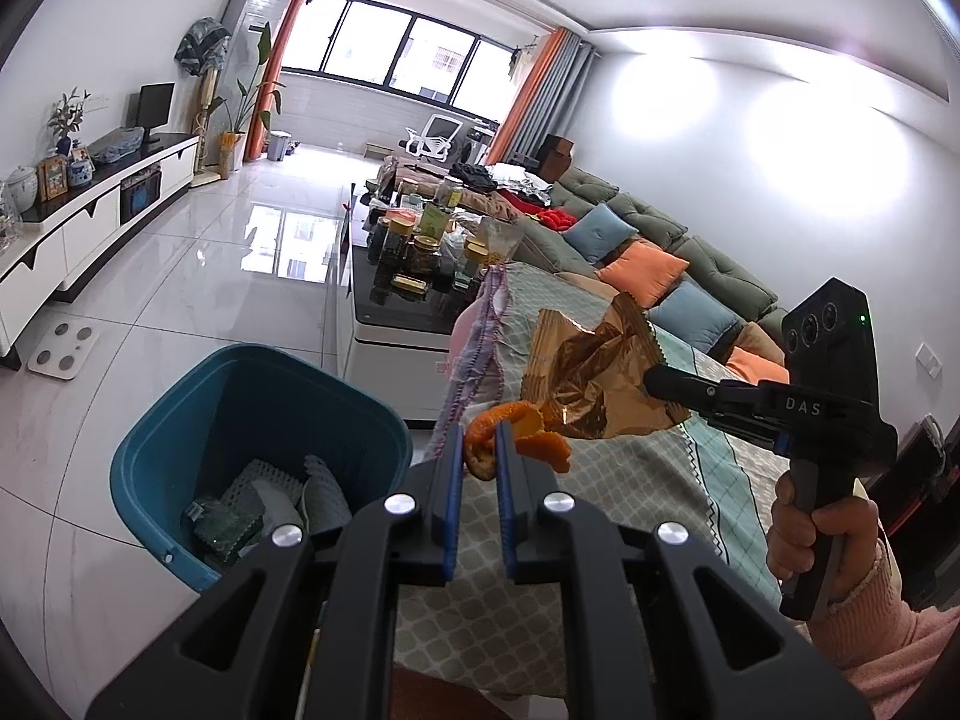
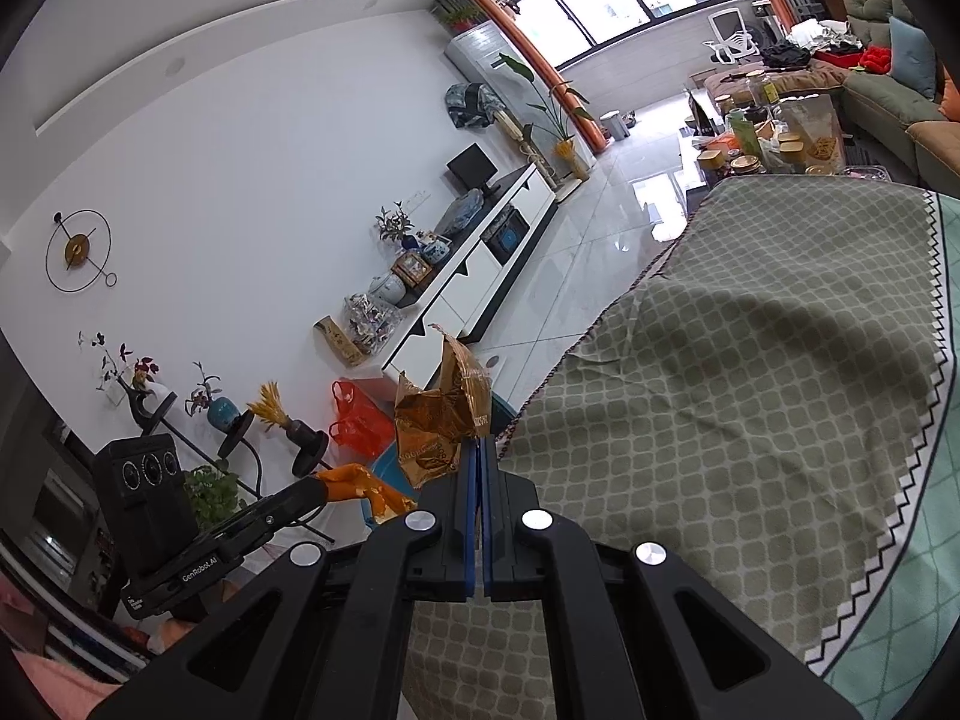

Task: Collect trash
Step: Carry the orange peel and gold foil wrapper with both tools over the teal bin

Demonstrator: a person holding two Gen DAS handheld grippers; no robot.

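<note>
1. Far left, on the white tile floor: the teal bin (image 1: 264, 450) stands open, with a few pale and dark green wrappers (image 1: 258, 504) lying in its bottom.
2. Your left claw (image 1: 480, 450) is clamped on an orange peel (image 1: 516, 432) — the peel curls out past the blue pads, up and to the right. The claw sits just right of the bin's rim, over the edge of the patterned cloth (image 1: 630, 480) covering the counter.
3. Just beyond the peel hangs a crumpled gold foil wrapper (image 1: 594, 378); its lower edge overlaps the peel in the left wrist view, and you cannot tell if they touch.
4. Your right claw (image 2: 479, 450) grips that wrapper — pads pressed tight together on its lower edge, the foil standing up above the fingertips.
5. Far right: your hand (image 1: 822, 540), in a pink sleeve (image 1: 870, 630), holds the right claw's handle above the cloth.
</note>
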